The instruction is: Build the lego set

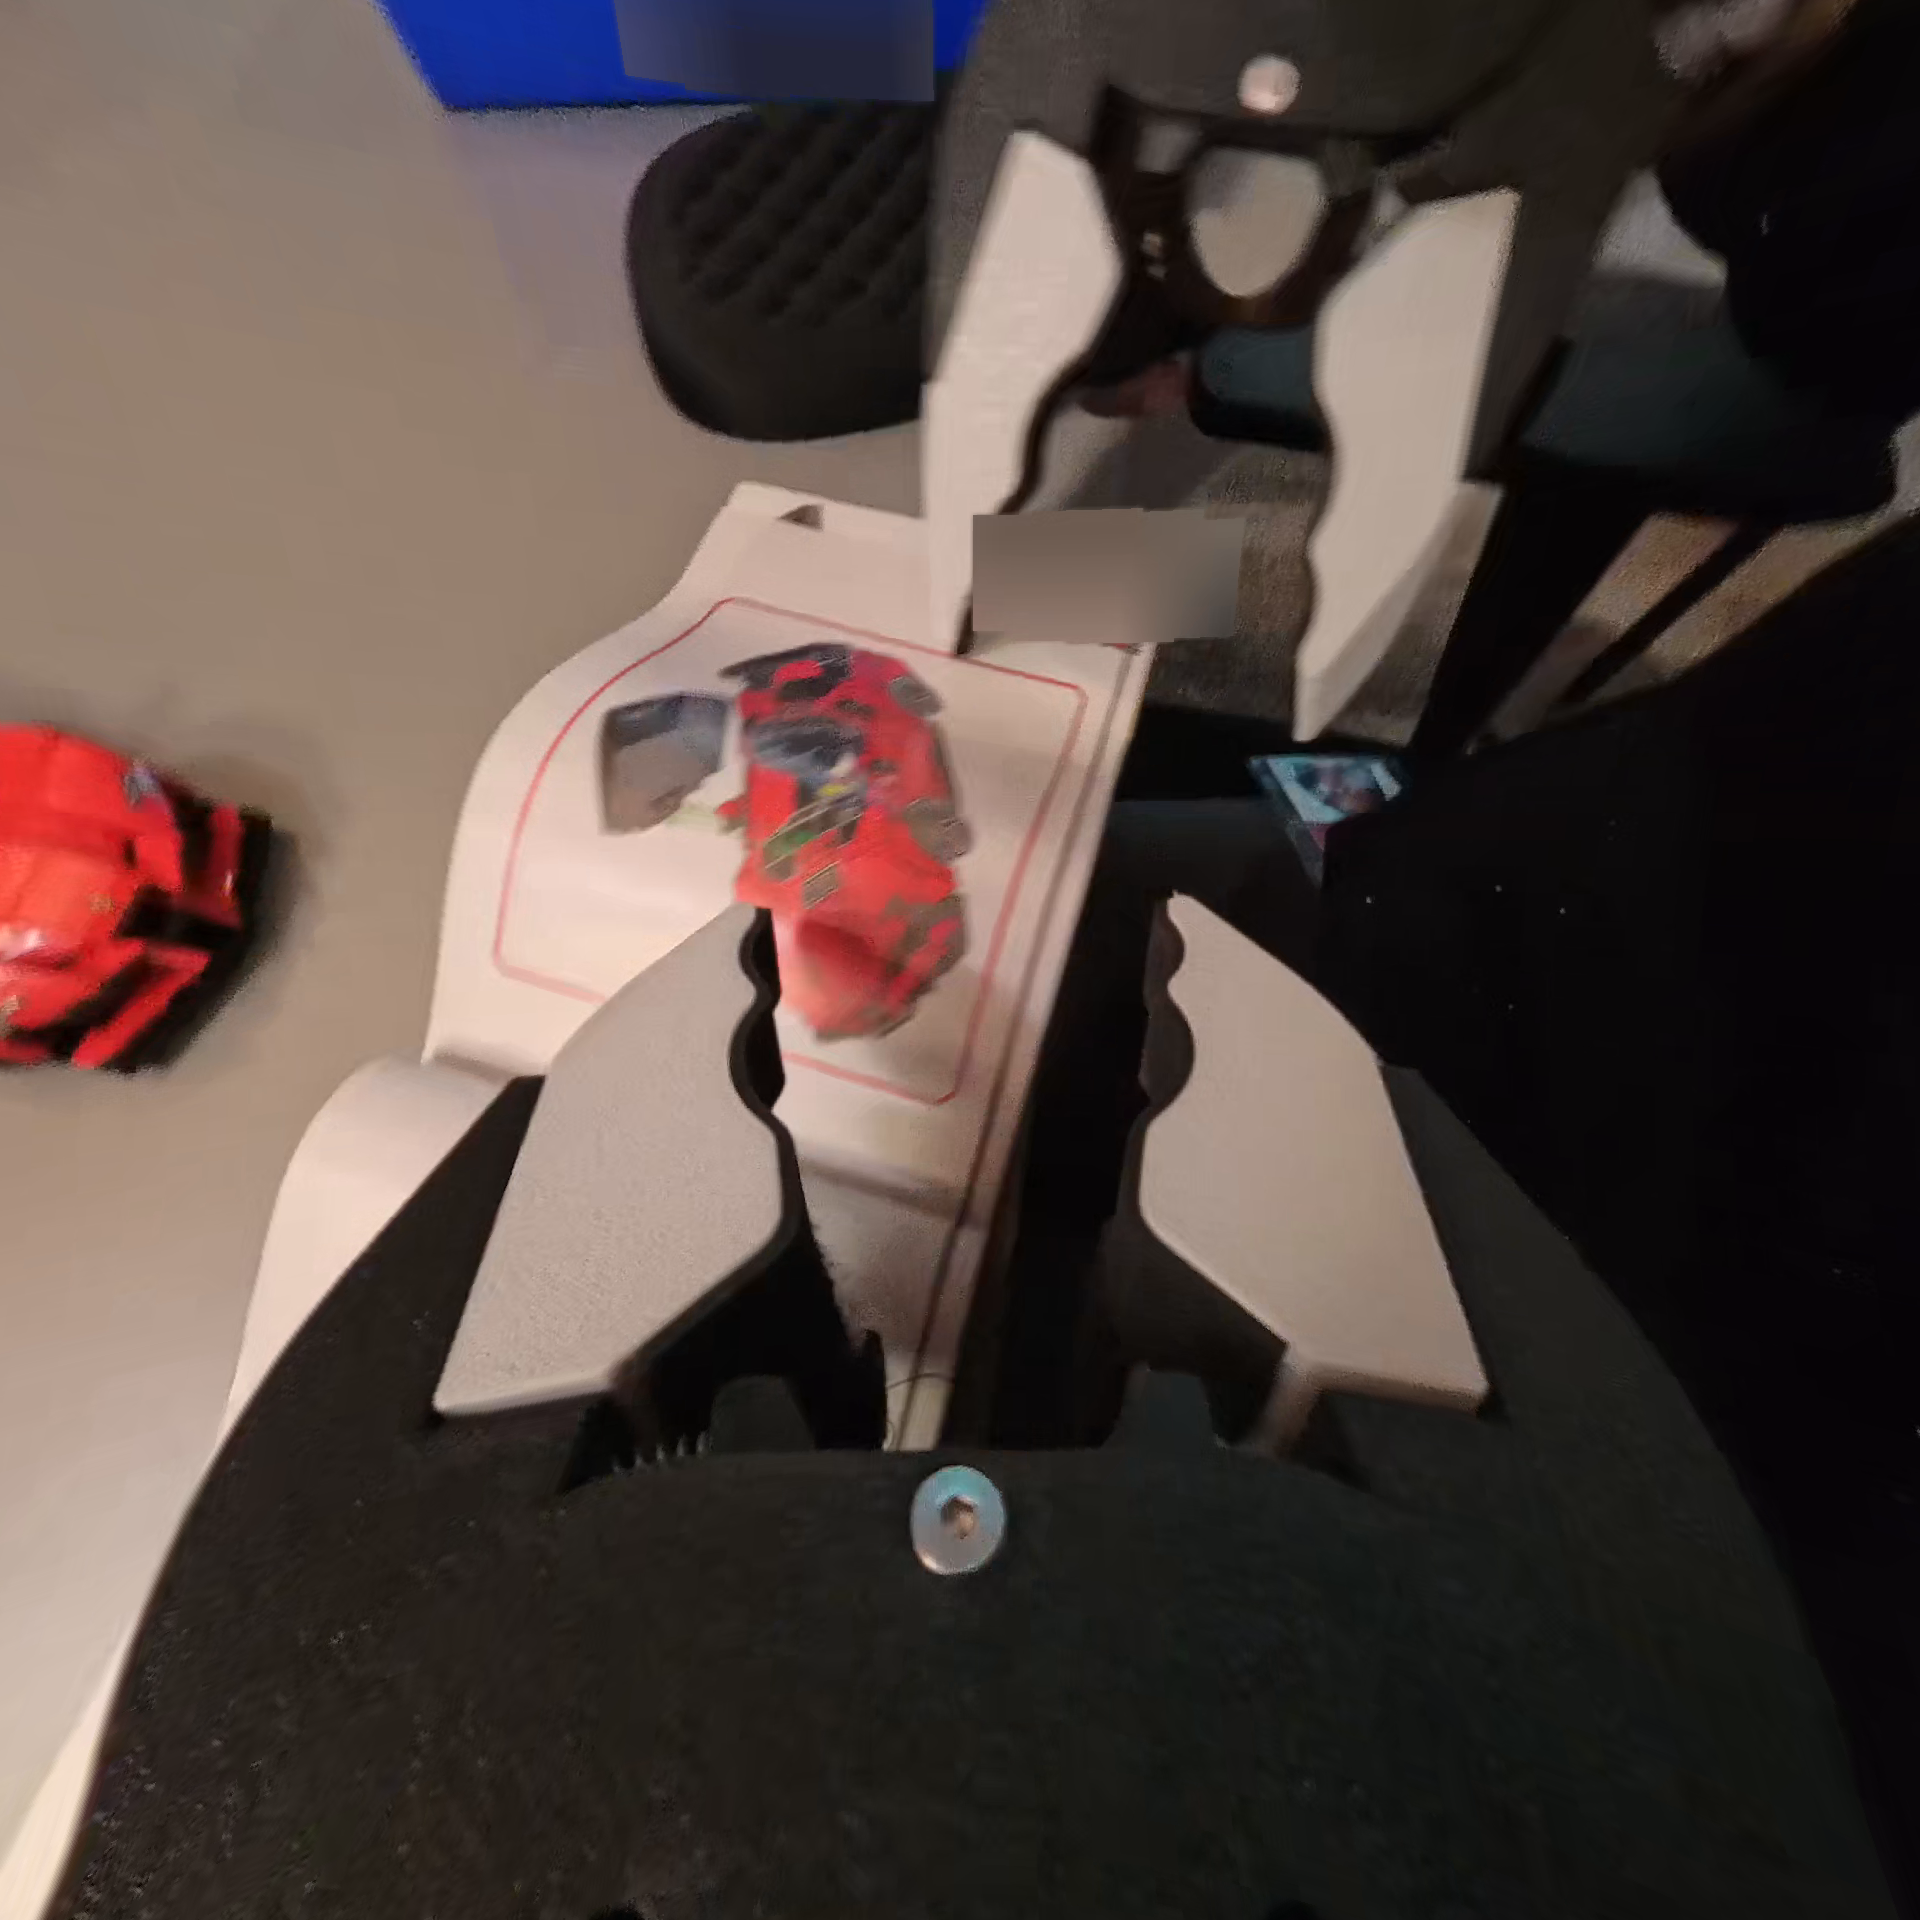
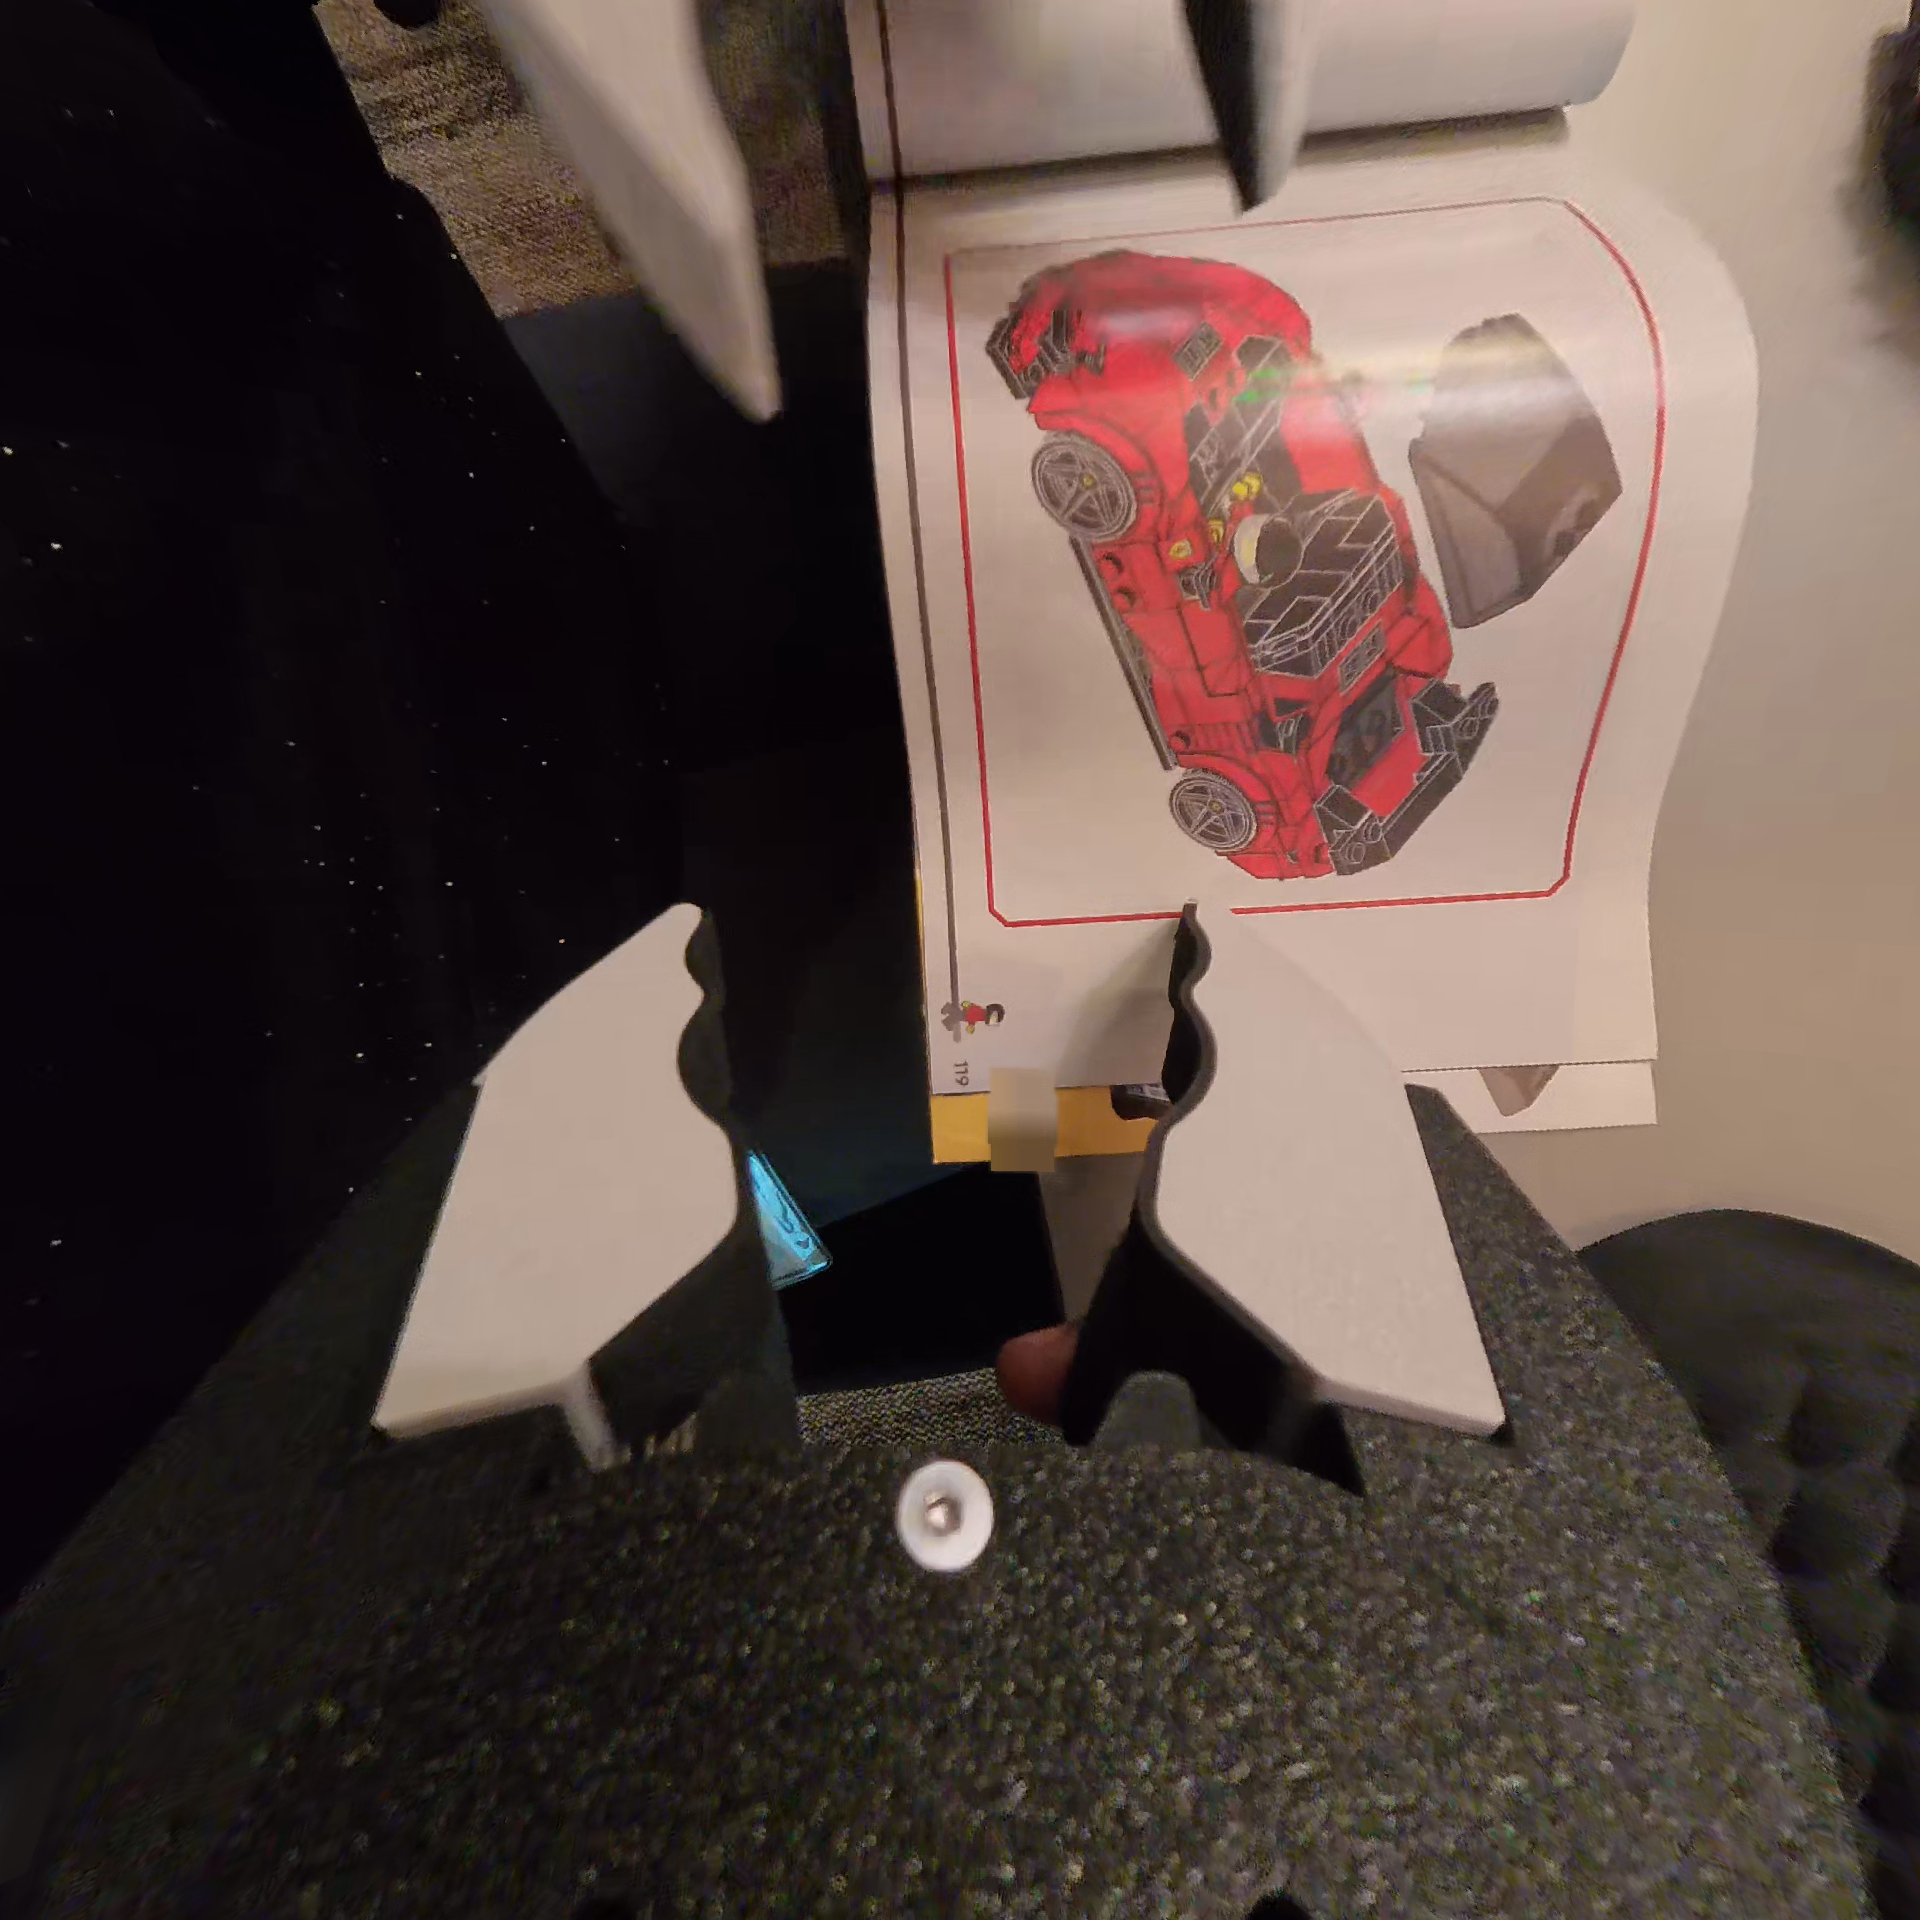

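An open instruction booklet (image 1: pixel 852 1039) lies at the right edge of the pale table (image 1: pixel 260 416), its page picturing a red car and a grey part. A built red and black lego car (image 1: pixel 104 904) sits on the table to its left. My left gripper (image 1: pixel 961 914) is open and straddles the booklet's edge, its left finger over the page. My right gripper (image 1: pixel 1138 675) faces it from the far side, open. In the right wrist view the booklet (image 2: pixel 1299 987) lies ahead, my right gripper (image 2: pixel 940 914) is open with its right finger over the page's near edge, and the left gripper (image 2: pixel 1008 301) shows at the top.
A black ribbed pad (image 1: pixel 790 270) lies on the table beyond the booklet, and a blue box (image 1: pixel 499 52) stands at the far edge. Off the table's edge is dark floor with a small cyan-printed item (image 1: pixel 1330 784), which also shows in the right wrist view (image 2: pixel 784 1226).
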Tool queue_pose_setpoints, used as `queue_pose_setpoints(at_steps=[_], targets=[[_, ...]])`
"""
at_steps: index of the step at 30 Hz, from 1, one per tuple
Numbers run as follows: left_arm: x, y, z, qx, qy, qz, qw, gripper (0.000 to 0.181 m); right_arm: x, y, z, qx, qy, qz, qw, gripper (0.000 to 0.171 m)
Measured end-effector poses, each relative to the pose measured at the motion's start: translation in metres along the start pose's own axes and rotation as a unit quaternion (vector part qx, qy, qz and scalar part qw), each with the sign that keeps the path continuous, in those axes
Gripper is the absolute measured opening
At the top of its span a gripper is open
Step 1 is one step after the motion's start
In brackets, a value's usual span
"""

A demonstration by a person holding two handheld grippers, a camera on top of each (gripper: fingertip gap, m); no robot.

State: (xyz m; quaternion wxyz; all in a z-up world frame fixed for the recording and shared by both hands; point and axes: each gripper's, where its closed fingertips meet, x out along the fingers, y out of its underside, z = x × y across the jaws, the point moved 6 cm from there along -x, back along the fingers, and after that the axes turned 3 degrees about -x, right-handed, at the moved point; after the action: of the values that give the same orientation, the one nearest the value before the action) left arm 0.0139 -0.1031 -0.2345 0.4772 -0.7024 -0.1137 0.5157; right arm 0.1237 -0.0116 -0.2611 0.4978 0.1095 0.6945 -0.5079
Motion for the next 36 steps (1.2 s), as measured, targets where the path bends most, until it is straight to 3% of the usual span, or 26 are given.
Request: queue_pose_setpoints(at_steps=[3,5,10,17,23,26,30,36], targets=[[0.011,-0.007,-0.019,0.07,-0.032,0.032,0.997,0.055,0.0,-0.002,-0.001,0.002,-0.001,0.005,1.0,0.083],[0.016,-0.006,-0.016,0.107,-0.073,0.057,0.99,0.037,0.0,-0.002,-0.001,0.001,-0.002,0.006,1.0,0.084],[0.014,-0.007,-0.019,0.115,-0.063,0.087,0.988,0.005,0.0,-0.001,0.0,-0.002,-0.005,0.002,1.0,0.083],[0.004,-0.01,-0.016,0.056,-0.04,0.057,0.996,0.0,-0.019,0.003,-0.002,-0.03,0.032,-0.029,0.999,0.071],[-0.017,-0.009,-0.011,-0.058,-0.04,-0.064,0.995,0.0,-0.049,0.002,-0.006,-0.028,0.11,-0.126,0.985,0.052],[-0.035,-0.001,-0.005,-0.141,-0.05,-0.159,0.976,0.0,-0.042,0.002,-0.007,-0.008,0.113,-0.104,0.988,0.062],[-0.055,0.018,0.002,-0.264,-0.037,-0.281,0.922,0.0,-0.028,-0.017,-0.002,0.001,0.084,-0.13,0.988,0.057],[-0.062,0.035,0.007,-0.379,0.039,-0.38,0.843,0.0,-0.013,-0.089,-0.003,0.013,0.089,-0.26,0.962,0.047]])
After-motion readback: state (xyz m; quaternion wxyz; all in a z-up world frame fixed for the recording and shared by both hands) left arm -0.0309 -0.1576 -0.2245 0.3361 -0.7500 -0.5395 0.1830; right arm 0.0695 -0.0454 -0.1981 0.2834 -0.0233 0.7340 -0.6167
